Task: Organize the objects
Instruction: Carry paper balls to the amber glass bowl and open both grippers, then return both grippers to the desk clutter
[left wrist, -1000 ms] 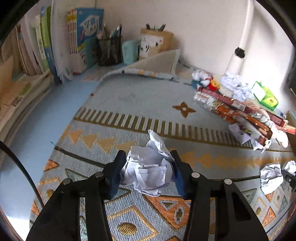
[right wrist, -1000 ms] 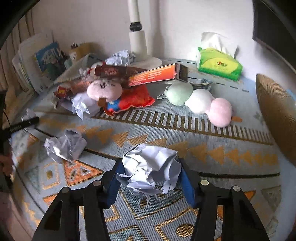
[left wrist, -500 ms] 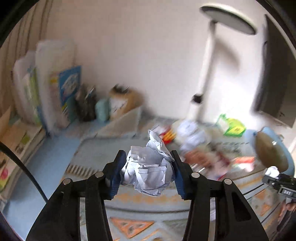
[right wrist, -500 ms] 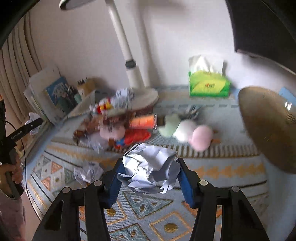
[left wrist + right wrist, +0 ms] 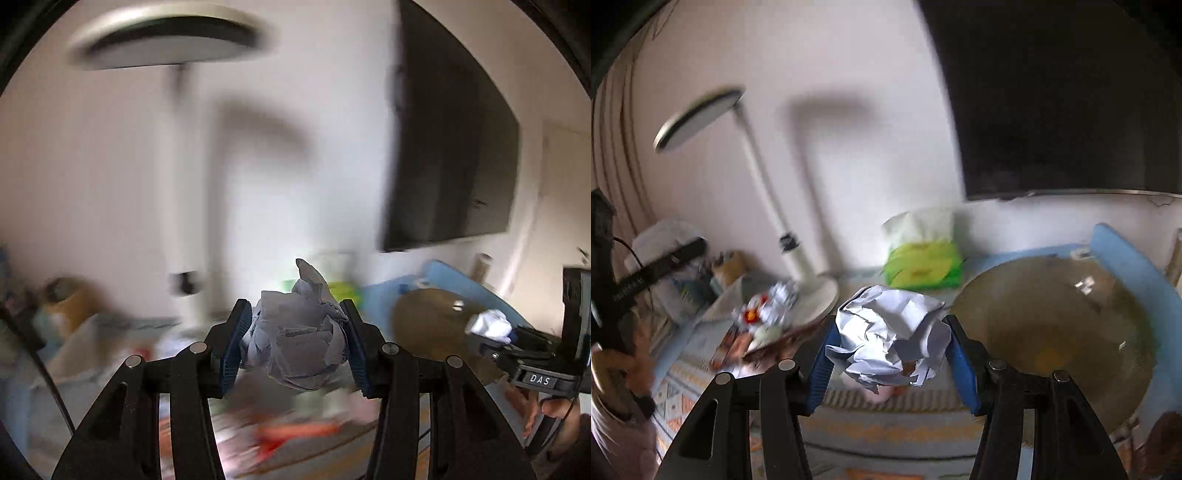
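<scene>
My left gripper (image 5: 293, 341) is shut on a crumpled white paper ball (image 5: 295, 343), held high above the patterned table mat. My right gripper (image 5: 892, 341) is shut on another crumpled paper ball (image 5: 894, 332), also lifted, just left of a round woven basket (image 5: 1071, 332). In the left wrist view the right gripper (image 5: 495, 330) shows at the right with its paper ball (image 5: 489, 325) in front of the basket (image 5: 428, 328). The left gripper's handle shows at the left edge of the right wrist view (image 5: 613, 280).
A white desk lamp (image 5: 768, 192) stands at the back. A green tissue pack (image 5: 919, 258) sits beside the basket. A dark wall screen (image 5: 1063, 103) hangs above. Blurred toys and boxes (image 5: 764, 317) lie on the mat, books and pen holders at the far left.
Both grippers have risen from the mat with their paper balls and swung right toward the woven basket. The views are now blurred by the motion.
</scene>
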`<state>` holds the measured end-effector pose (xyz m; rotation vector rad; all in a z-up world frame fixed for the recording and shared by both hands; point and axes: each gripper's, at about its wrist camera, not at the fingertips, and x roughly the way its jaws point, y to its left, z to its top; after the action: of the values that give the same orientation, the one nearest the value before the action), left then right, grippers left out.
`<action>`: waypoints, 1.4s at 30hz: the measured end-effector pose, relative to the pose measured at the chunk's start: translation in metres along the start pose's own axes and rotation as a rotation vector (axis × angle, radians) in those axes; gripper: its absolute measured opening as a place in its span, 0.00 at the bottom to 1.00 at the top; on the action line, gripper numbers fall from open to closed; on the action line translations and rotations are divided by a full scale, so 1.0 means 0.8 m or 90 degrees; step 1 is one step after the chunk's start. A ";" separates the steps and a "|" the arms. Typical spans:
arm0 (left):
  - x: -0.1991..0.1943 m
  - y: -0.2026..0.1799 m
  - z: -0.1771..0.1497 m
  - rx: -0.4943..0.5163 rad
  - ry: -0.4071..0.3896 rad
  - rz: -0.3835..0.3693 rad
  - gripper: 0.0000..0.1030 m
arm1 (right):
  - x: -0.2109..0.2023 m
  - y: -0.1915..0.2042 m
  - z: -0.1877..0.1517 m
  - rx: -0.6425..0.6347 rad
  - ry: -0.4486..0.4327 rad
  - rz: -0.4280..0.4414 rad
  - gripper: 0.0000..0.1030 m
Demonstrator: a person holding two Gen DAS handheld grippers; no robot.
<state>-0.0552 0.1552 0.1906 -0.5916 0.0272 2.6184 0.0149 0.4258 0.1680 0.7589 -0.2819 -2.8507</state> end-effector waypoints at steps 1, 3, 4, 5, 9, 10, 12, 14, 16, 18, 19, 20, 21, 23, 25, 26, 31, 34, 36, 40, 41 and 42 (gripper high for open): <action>0.021 -0.021 0.002 0.005 0.006 -0.023 0.44 | -0.002 -0.016 0.006 0.010 -0.001 -0.009 0.53; 0.050 -0.059 0.003 0.006 0.017 -0.063 0.44 | 0.000 -0.038 0.012 0.019 0.012 -0.027 0.53; 0.071 -0.077 0.002 0.006 0.031 -0.086 0.44 | 0.001 -0.052 0.015 0.021 0.020 -0.044 0.53; 0.087 -0.092 0.001 0.010 0.044 -0.105 0.44 | 0.002 -0.066 0.018 0.022 0.026 -0.064 0.53; 0.147 -0.155 -0.009 0.048 0.098 -0.172 0.44 | 0.001 -0.120 0.017 0.061 0.049 -0.113 0.53; 0.156 -0.166 -0.010 0.054 0.107 -0.188 0.44 | 0.000 -0.134 0.017 0.079 0.049 -0.117 0.53; 0.174 -0.188 -0.016 0.066 0.124 -0.207 0.44 | -0.002 -0.156 0.016 0.100 0.053 -0.130 0.53; 0.189 -0.201 -0.023 0.060 0.142 -0.228 0.44 | -0.001 -0.172 0.015 0.106 0.059 -0.139 0.53; 0.199 -0.204 -0.030 0.046 0.156 -0.242 0.44 | 0.002 -0.183 0.014 0.108 0.069 -0.147 0.53; 0.204 -0.209 -0.037 0.045 0.169 -0.254 0.44 | 0.010 -0.189 0.012 0.105 0.082 -0.158 0.53; 0.205 -0.212 -0.041 0.048 0.172 -0.260 0.44 | 0.013 -0.193 0.012 0.106 0.088 -0.162 0.53; 0.205 -0.215 -0.045 0.053 0.173 -0.262 0.44 | 0.017 -0.196 0.011 0.108 0.092 -0.161 0.53; 0.208 -0.218 -0.046 0.059 0.175 -0.265 0.44 | 0.021 -0.197 0.010 0.112 0.096 -0.159 0.53; 0.211 -0.221 -0.052 0.064 0.180 -0.270 0.44 | 0.028 -0.200 0.009 0.112 0.104 -0.162 0.53; 0.211 -0.222 -0.054 0.062 0.180 -0.284 0.45 | 0.026 -0.197 0.010 0.102 0.104 -0.172 0.53; 0.209 -0.224 -0.055 0.063 0.174 -0.295 0.46 | 0.027 -0.196 0.011 0.094 0.108 -0.176 0.58; 0.210 -0.216 -0.053 0.034 0.194 -0.301 1.00 | 0.026 -0.202 0.012 0.099 0.108 -0.219 0.84; 0.197 -0.196 -0.044 -0.004 0.157 -0.281 1.00 | 0.016 -0.218 0.009 0.149 0.099 -0.172 1.00; 0.190 -0.188 -0.038 -0.019 0.146 -0.275 1.00 | 0.008 -0.225 0.008 0.178 0.090 -0.156 1.00; 0.163 -0.181 -0.023 0.003 0.132 -0.245 1.00 | -0.011 -0.217 0.012 0.175 0.060 -0.157 1.00; 0.161 -0.181 -0.021 0.009 0.127 -0.238 1.00 | -0.015 -0.212 0.015 0.171 0.053 -0.157 1.00; 0.152 -0.179 -0.018 0.017 0.119 -0.228 1.00 | -0.019 -0.207 0.017 0.168 0.049 -0.154 1.00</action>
<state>-0.0850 0.3335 0.1384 -0.7537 0.0133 2.2088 0.0004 0.5912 0.1494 1.0138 -0.6041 -3.0352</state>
